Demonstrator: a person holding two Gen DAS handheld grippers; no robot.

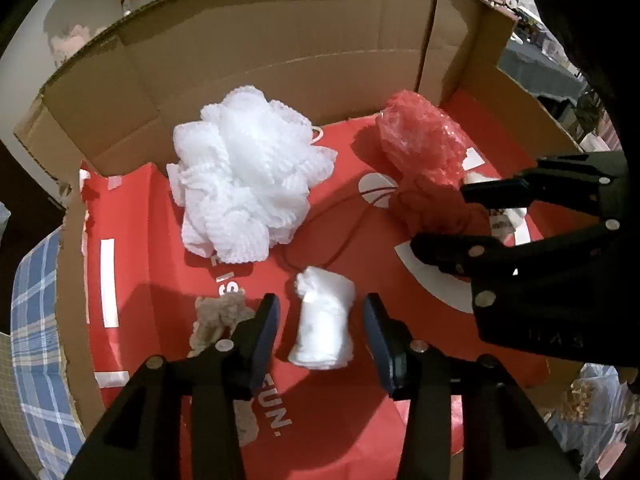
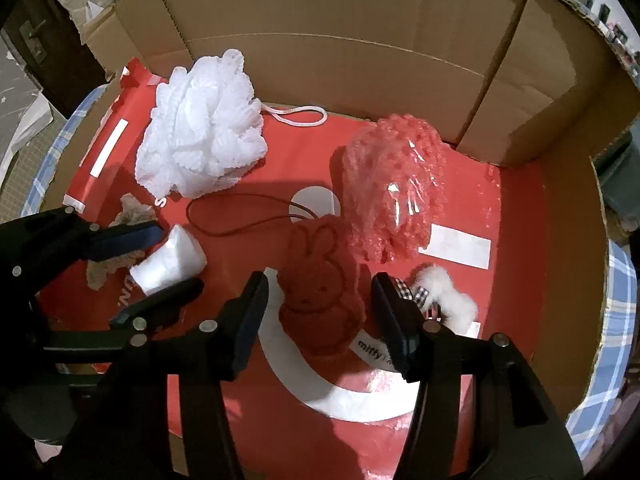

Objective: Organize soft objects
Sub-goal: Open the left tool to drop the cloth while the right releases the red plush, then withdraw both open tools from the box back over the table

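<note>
A small white soft roll (image 1: 324, 320) lies on the red paper floor of a cardboard box, between the fingers of my left gripper (image 1: 322, 300). The pads stand apart from it on both sides, so this gripper is open. A red rabbit-shaped sponge (image 2: 320, 292) with a thin red cord lies between the fingers of my right gripper (image 2: 319, 278), which is also open, with gaps on both sides. The right wrist view shows the left gripper (image 2: 178, 258) straddling the white roll (image 2: 168, 260).
A big white mesh puff (image 1: 244, 176) sits at the back left and a red bubble-wrap bundle (image 1: 420, 136) at the back right. A beige fluffy scrap (image 1: 220, 316) lies left of my left fingers. A white fluffy bow (image 2: 444, 296) lies by my right finger. Cardboard walls (image 2: 340, 40) ring the box.
</note>
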